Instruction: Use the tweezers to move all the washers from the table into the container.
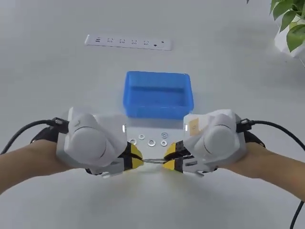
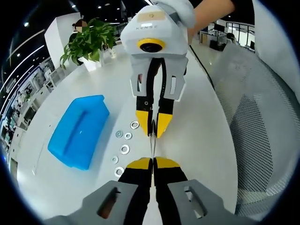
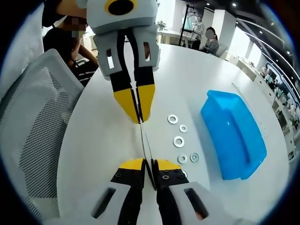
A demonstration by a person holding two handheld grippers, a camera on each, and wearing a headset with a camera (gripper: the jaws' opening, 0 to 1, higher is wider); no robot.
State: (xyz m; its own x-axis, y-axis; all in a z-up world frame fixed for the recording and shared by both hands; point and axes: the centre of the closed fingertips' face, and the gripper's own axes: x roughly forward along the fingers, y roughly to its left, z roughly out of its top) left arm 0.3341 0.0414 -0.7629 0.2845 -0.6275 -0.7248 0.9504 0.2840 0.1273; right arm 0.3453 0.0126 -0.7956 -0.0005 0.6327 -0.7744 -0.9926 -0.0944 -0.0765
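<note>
I have the left gripper [image 1: 136, 156] and the right gripper [image 1: 170, 158] nose to nose above the white worktop [image 1: 57, 76]. A pair of thin metal tweezers [image 1: 152, 161] bridges the short gap between them. Both sets of fingers are clenched on the tweezers, the left on one end and the right on the other. In the two gripper views the tool runs as a straight thin line from one yellow-tipped pair to the other. Several small flat silver washers [image 1: 151, 142] lie scattered on the worktop just beyond the tweezers, apart from one another and clear of the tool. They sit between the grippers and the near wall of the blue rectangular plastic container [image 1: 157, 109], which stands open-topped further towards the far edge. Beyond it a white power strip [image 1: 127, 42] lies flat, and a green leafy plant [image 1: 288, 24] stands towards the far right corner. A grey mesh chair [image 2: 262, 122] shows off the worktop's near edge
</note>
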